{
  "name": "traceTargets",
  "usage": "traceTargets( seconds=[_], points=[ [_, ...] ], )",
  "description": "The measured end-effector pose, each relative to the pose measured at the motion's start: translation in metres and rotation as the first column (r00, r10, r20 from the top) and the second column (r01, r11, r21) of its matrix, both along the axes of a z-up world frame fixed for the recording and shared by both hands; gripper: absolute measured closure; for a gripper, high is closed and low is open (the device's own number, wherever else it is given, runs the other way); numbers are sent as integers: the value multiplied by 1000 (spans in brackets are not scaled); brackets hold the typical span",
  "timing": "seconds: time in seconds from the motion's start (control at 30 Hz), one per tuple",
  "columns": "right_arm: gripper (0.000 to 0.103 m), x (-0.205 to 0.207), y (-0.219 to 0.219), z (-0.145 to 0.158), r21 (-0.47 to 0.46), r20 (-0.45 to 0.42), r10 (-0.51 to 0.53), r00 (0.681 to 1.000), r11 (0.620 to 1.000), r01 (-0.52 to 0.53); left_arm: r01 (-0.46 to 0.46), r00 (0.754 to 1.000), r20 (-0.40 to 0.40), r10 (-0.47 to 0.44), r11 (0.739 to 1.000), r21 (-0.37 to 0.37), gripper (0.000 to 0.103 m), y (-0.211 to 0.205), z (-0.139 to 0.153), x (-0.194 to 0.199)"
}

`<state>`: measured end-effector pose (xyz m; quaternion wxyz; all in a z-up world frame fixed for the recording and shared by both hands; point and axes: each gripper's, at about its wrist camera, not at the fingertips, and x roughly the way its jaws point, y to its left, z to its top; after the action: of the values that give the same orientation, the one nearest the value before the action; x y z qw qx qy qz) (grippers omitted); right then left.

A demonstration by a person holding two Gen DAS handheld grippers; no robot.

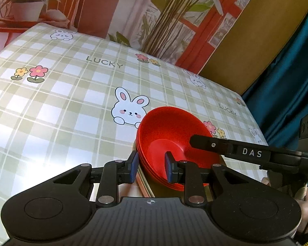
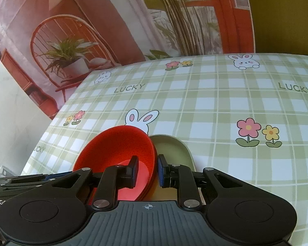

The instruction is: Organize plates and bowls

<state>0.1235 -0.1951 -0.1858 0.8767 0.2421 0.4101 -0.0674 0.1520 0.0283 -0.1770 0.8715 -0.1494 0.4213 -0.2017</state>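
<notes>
Close wrist views, shared red bowls (image 1: 174, 135)

Printed "LUCKY" repeated across the green checked tablecloth (image 1: 71, 94), legible in both wrist views. White letters "DAS" on the black finger of the right gripper (image 1: 199, 140), seen from the left wrist camera.

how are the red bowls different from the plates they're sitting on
Colour: the red bowls are bright red; the plates beneath look pale green.
Shape: the bowls are deep with sloping walls; the plates are shallow and flat.
Grip: each tool, left tool and right tool, clamps the bowls' rim; the right tool does not grip the plates.
Shared: both are stacked together on the checked tablecloth.
</notes>
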Motion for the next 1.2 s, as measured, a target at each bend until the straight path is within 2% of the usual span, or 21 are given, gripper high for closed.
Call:
traceTargets(
  seconds=[0.13,0.3,0.53,0.63,0.7,0.77,0.83,0.93,1.03,1.2],
  points=[
    [82,-5,1,6,-15,24,-9,1000,1000,10,-6,1000,9,5,1000,7,75,0,5,-4],
    [76,-20,-3,26,-79,74,-22,997,996,28,-5,997,75,2,999,39,75,0,22,-14],
    [71,-52,-13,39,-179,75,-74,994,980,86,-26,986,167,2,990,142,66,-14,42,-35],
    [56,-63,-16,44,-189,90,-90,992,976,105,-38,982,191,6,986,161,55,-15,49,-41],
    [46,-69,-16,49,-201,104,-95,990,973,114,-46,978,210,11,986,161,44,-15,56,-44],
    [31,-74,-15,57,-219,121,-101,988,967,126,-68,971,238,27,984,166,26,-14,64,-48],
    [21,-78,-14,65,-219,142,-101,985,967,131,-93,963,266,43,980,178,18,-11,71,-50],
    [7,-83,-12,78,-226,164,-100,981,965,136,-112,956,288,58,978,174,18,-8,83,-55],
    [1,-90,-9,92,-239,187,-99,977,960,143,-127,950,300,82,983,132,16,-3,97,-60],
    [0,-102,-3,120,-263,232,-105,967,950,167,-148,930,355,99,983,112,15,2,123,-71]
  ],
)
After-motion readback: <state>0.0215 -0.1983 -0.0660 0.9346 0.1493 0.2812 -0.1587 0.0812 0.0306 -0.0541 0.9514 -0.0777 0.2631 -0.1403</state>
